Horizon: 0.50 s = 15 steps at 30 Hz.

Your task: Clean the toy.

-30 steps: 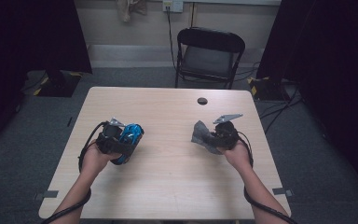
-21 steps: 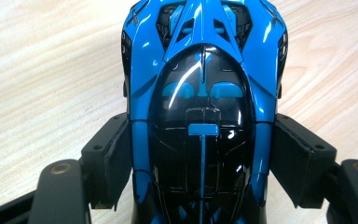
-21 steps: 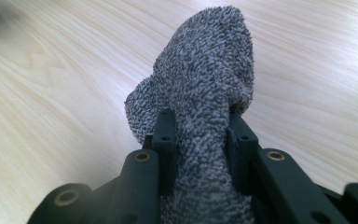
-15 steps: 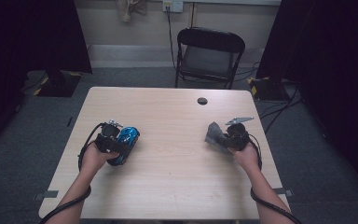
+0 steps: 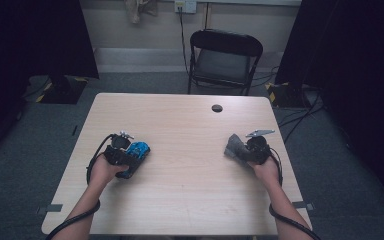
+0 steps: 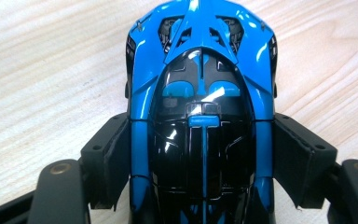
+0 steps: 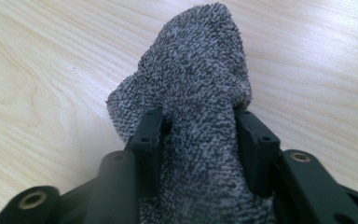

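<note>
Left gripper (image 5: 130,157) clamps the car (image 5: 136,152) near the desk's (image 5: 190,200) left edge; right gripper (image 5: 237,148) clamps the cloth (image 5: 233,146) near its right edge.

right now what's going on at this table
A person sits at a wooden table with a gripper in each hand. The left gripper is clamped on the sides of a blue and black toy car. The right gripper pinches a bunched grey cloth. The two hands are well apart, one toward each side of the table.
</note>
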Motion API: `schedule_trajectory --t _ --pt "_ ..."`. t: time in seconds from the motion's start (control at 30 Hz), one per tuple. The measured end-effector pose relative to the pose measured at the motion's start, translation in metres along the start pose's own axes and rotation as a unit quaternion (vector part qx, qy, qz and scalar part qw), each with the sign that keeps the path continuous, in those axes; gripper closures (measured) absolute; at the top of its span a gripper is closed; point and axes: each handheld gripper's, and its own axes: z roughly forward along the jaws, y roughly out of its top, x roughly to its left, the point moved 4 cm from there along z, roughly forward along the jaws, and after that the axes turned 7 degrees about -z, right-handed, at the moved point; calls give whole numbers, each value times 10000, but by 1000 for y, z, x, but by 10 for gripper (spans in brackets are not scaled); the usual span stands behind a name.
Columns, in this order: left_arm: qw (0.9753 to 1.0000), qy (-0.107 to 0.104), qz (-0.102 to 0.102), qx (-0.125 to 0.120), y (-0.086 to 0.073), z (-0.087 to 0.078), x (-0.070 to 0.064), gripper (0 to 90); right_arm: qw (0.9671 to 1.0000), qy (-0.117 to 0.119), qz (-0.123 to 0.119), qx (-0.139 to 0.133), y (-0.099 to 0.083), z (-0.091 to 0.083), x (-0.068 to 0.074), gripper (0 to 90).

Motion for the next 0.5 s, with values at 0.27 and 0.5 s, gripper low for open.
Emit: schedule_trajectory --t 0.27,0.5 --pt "9999 58 -19 149 -1 7 -1 267 10000 -8 -1 -38 0 -1 0 347" --pt "9996 -33 -248 -89 5 -4 1 203 9999 4 -51 -109 3 -4 1 241"
